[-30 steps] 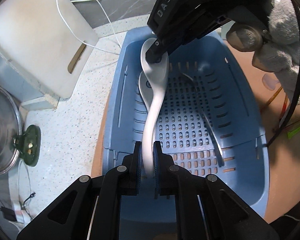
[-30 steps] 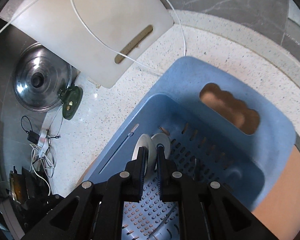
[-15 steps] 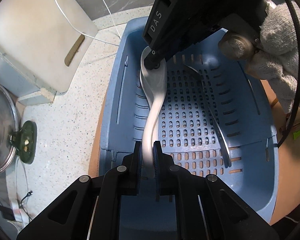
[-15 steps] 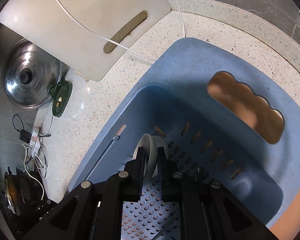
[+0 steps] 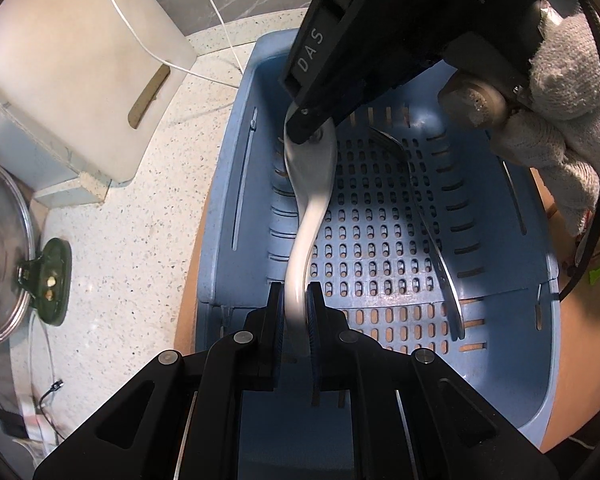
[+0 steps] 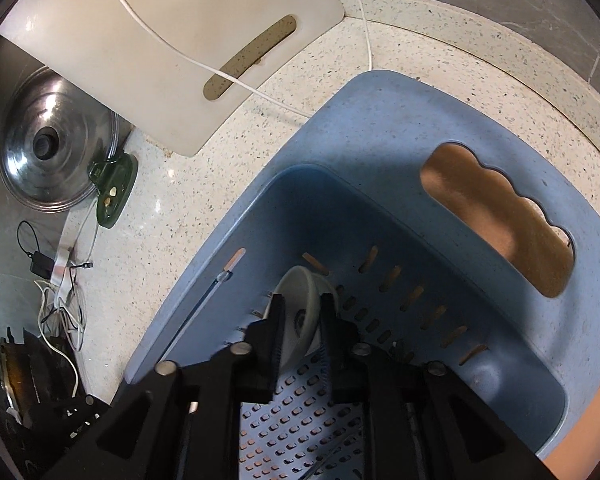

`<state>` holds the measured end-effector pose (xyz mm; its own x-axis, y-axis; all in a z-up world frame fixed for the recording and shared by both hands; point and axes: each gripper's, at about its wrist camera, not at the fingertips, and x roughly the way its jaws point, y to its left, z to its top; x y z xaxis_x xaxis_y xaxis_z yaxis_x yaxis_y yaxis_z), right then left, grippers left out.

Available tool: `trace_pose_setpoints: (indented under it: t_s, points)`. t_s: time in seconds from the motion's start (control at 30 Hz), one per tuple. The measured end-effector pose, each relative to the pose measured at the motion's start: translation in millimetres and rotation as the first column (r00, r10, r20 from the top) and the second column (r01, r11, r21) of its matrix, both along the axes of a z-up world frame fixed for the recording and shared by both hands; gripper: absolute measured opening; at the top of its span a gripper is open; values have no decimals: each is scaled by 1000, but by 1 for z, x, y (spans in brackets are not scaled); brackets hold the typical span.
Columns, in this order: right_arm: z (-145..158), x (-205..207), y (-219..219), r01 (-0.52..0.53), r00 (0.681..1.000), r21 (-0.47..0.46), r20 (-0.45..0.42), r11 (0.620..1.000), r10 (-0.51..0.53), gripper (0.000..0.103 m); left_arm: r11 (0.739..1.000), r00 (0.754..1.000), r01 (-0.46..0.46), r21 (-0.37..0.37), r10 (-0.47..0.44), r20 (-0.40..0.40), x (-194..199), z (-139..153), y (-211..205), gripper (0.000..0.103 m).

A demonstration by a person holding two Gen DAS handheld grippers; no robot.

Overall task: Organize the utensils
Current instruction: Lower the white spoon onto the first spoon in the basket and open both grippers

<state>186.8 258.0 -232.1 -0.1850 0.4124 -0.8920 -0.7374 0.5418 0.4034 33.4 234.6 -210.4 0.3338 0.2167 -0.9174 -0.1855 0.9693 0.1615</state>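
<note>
Speckled countertop [image 6: 400, 52], blue basket [image 6: 380, 152], white cutting board [image 6: 160, 40], pot lid [image 6: 48, 160]

A white ceramic spoon [image 5: 308, 216] with a deep bowl and a curved handle lies lengthwise inside a blue plastic basket [image 5: 512, 392], along its left side, bowl toward the far wall and handle rising toward the near end. The basket has a perforated floor, slotted walls and a cut-out handle in its far rim, and it sits on a speckled pale surface [image 5: 132, 248]. A metal fork [image 5: 424, 220] lies on the basket floor to the right of the spoon, tines toward the far end.
</note>
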Motion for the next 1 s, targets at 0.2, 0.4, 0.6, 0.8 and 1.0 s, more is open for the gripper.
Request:
trace_pose_setpoints:
  t_s: [0.2, 0.4, 0.6, 0.8, 1.0]
  points:
    - [9, -5, 2, -22, 1000, 14, 22, 1000, 22, 25, 1000, 1000, -5, 1, 5, 12, 0, 3, 0, 10]
    - [18, -9, 2, -25, 999, 30, 39, 999, 24, 32, 1000, 1000, -10, 3, 10, 22, -3, 8, -2, 10]
    - [28, -11, -2, -21, 998, 48, 55, 999, 18, 35, 1000, 999, -12, 10, 11, 31, -7, 15, -2, 10]
    - [37, -12, -9, -15, 998, 58, 65, 998, 11, 35, 1000, 999, -12, 15, 11, 43, -12, 20, -5, 10]
    - [52, -13, -22, -6, 997, 80, 75, 997, 0, 36, 1000, 998, -4, 23, 3, 58, -17, 27, -10, 10]
